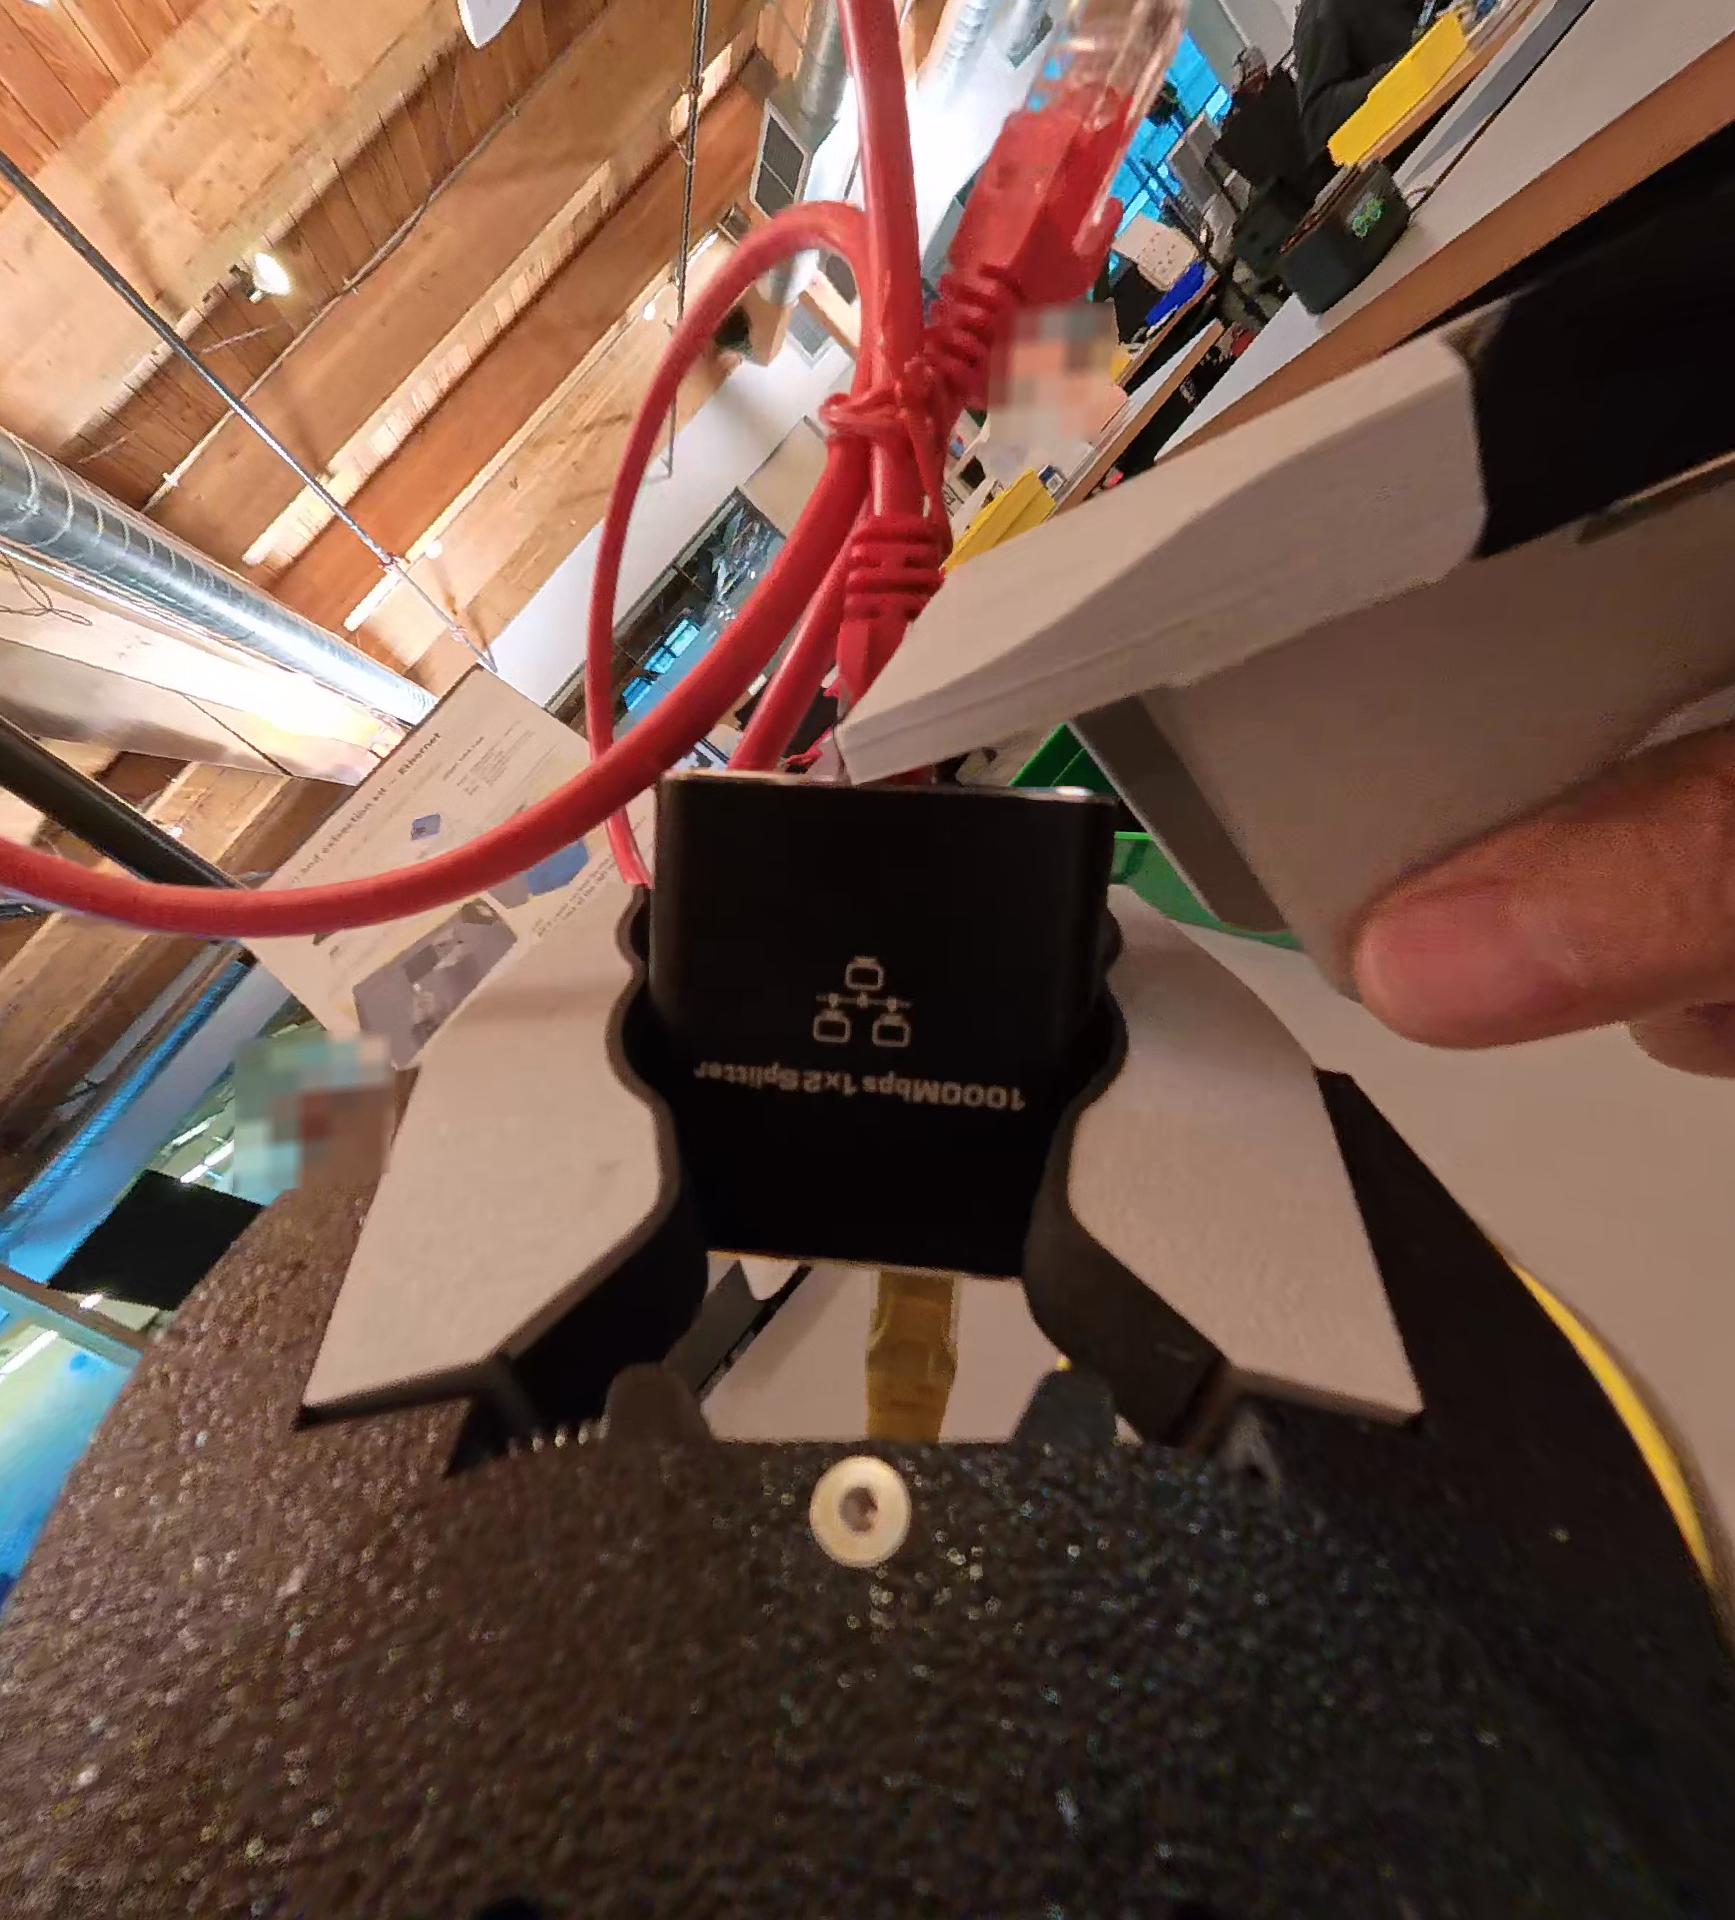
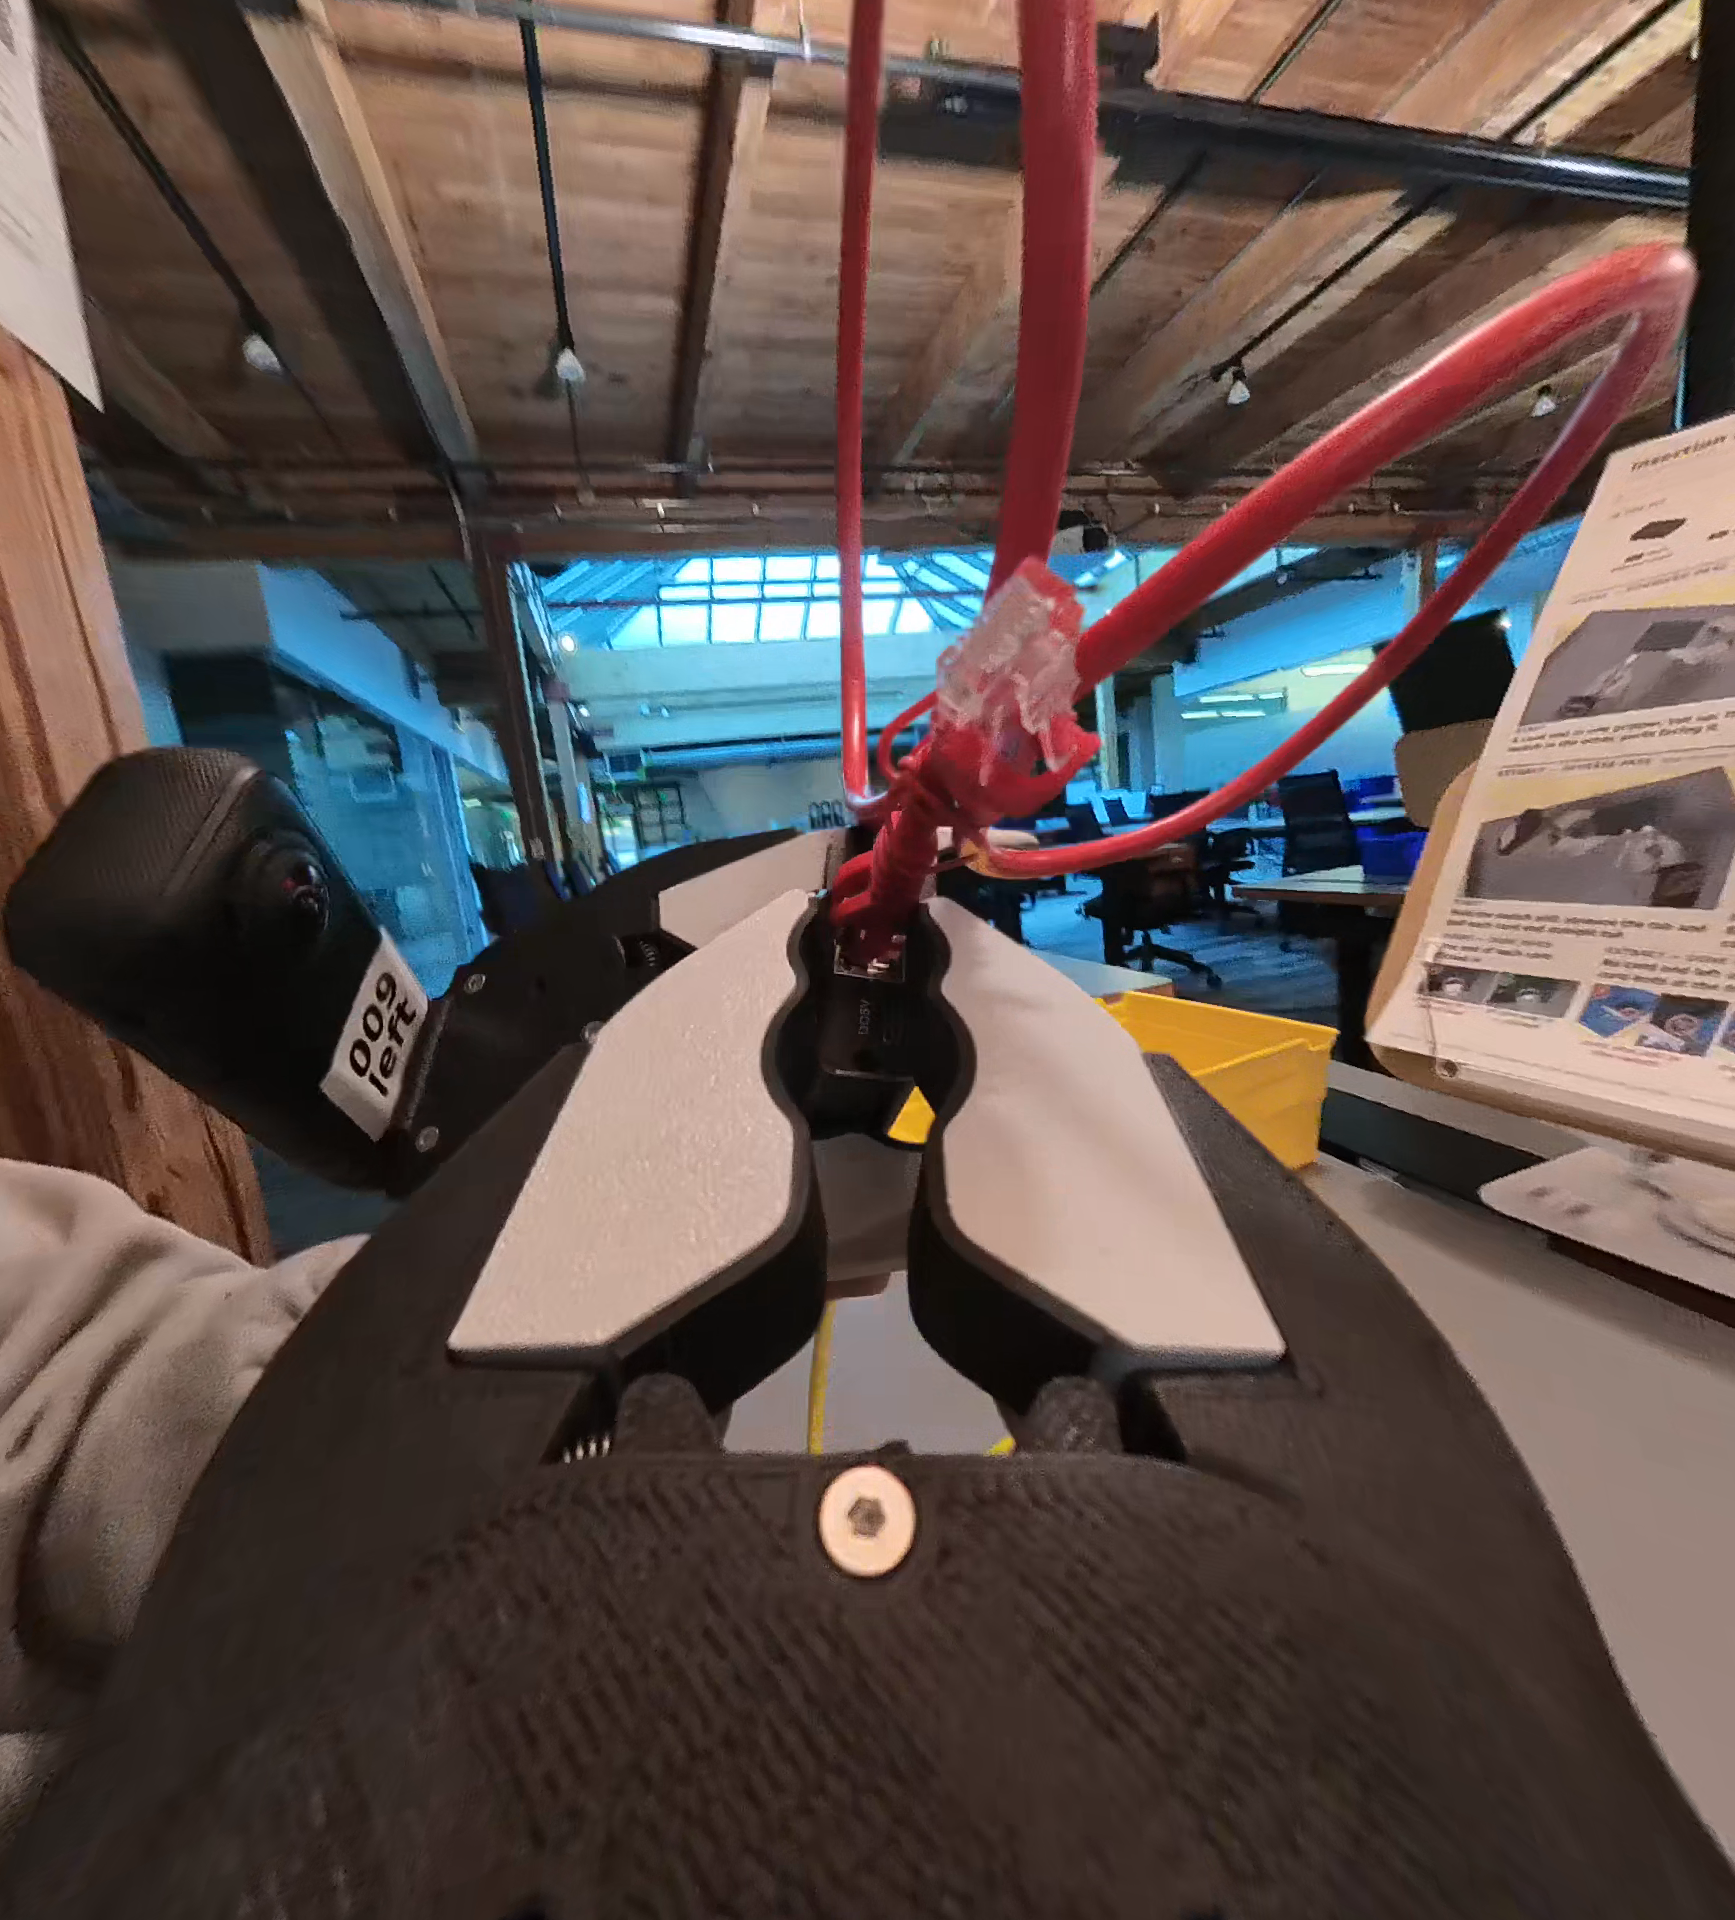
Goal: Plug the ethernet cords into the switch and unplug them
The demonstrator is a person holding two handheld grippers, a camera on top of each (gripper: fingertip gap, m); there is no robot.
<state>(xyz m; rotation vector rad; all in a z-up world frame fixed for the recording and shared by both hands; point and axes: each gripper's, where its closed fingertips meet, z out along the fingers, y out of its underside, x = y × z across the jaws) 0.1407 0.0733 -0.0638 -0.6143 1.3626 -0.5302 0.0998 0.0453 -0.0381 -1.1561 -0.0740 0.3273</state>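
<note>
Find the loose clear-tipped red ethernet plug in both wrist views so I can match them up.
Left wrist view: the loose red plug hangs free at top centre-right, above the black splitter.
Right wrist view: it sits mid-frame, just right of centre, above the right gripper.
Shared landmark: the twist-tied knot in the red cable just below the plug.

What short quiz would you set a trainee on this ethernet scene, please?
1. True or false: the left gripper holds the black switch.
2. The cord entering the switch's near end is: A blue, B yellow, C green.
3. Fill in: the right gripper has its jaws closed on the ___ plug seated in the switch.
Key: 1 true; 2 B; 3 red.
</note>
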